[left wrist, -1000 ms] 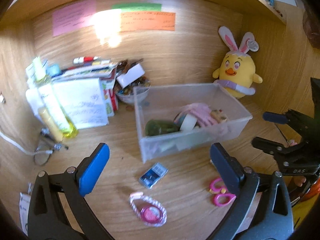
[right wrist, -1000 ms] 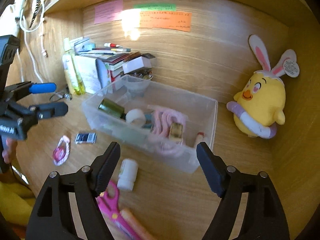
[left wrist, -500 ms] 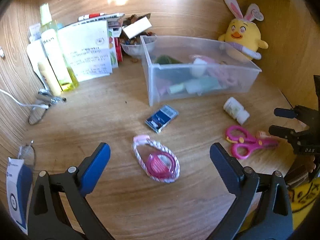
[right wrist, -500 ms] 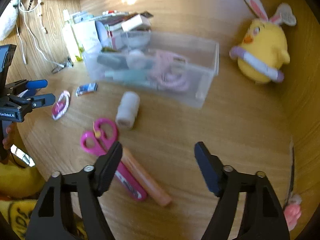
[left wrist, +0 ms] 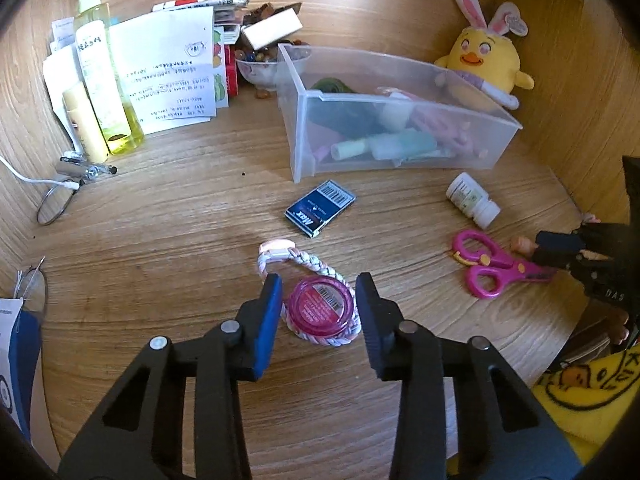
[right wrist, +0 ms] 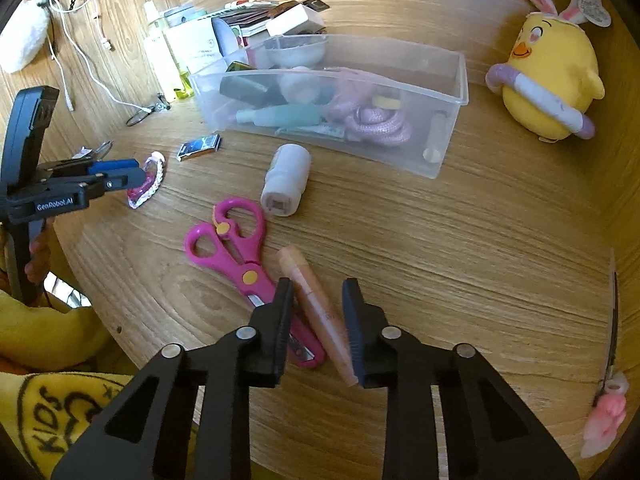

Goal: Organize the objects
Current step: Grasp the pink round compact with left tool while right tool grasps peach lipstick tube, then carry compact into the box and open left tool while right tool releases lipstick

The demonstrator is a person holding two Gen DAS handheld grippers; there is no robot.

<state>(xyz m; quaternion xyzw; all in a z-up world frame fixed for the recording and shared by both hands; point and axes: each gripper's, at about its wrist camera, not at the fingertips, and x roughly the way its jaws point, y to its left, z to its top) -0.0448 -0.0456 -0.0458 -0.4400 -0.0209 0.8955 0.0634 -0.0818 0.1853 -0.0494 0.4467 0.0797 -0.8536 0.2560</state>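
Both claws narrower, lower over objects

The left wrist view looks forward and down along the left gripper (left wrist: 319, 312), close over the wooden desk (left wrist: 168, 240), toward the back wall. The right wrist view does the same from the right gripper (right wrist: 316, 318), low over the desk's near right part and turned slightly leftward. Both take in the clear bin (left wrist: 400, 132) (right wrist: 336, 100), the pink scissors (left wrist: 492, 268) (right wrist: 236, 248), the white bottle (left wrist: 472, 200) (right wrist: 286, 180) and the yellow plush chick (left wrist: 484, 64) (right wrist: 548, 76). Each view catches the other gripper at its edge.
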